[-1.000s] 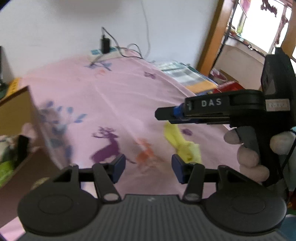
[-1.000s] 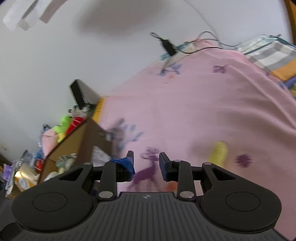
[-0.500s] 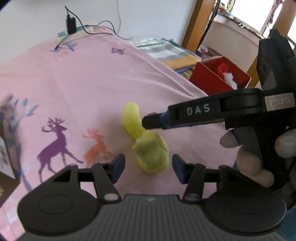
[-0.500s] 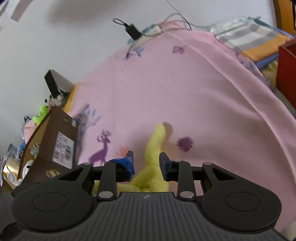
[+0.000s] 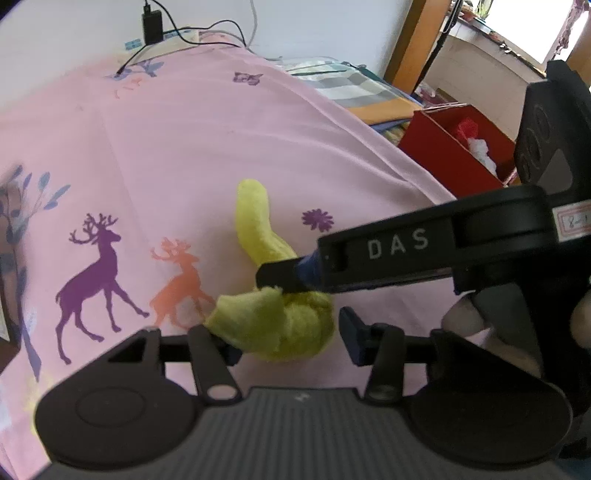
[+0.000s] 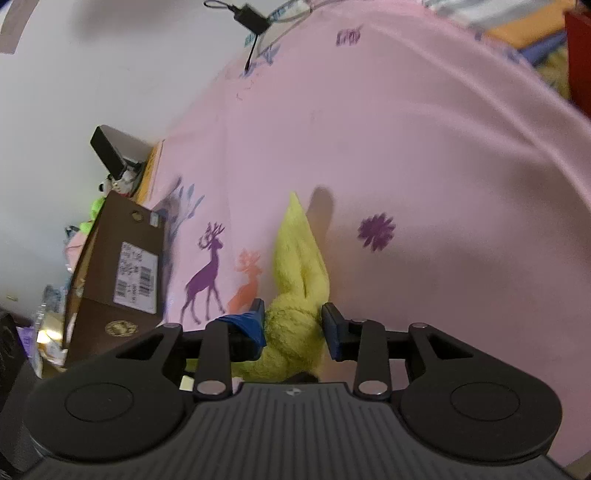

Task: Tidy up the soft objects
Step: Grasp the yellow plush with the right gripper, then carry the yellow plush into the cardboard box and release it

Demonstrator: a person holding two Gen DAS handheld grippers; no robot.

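Note:
A yellow plush toy (image 5: 255, 221) (image 6: 295, 251) lies on the pink deer-print sheet (image 5: 221, 129). It has a long thin end and a bunched end. The bunched end sits between the fingers of my left gripper (image 5: 290, 339), whose jaws are closing. A small gap shows at its right pad. My right gripper (image 6: 293, 325) straddles the same bundle from the right with its jaws opening and does not squeeze it. In the left wrist view the right gripper (image 5: 280, 278) reaches in from the right, its tip on the toy. A person's fingers (image 5: 461, 321) hold it.
A brown cardboard box (image 6: 122, 258) with soft toys behind it stands at the sheet's left edge. A red box (image 5: 450, 155) sits off the sheet's right edge, beside folded cloths (image 5: 351, 85). A charger (image 5: 153, 22) and cables lie at the far end.
Both grippers came down over the yellow toy, which now sits between both pairs of fingers. The left gripper swung right, away from the brown box. The toy's bunched end changed shape.

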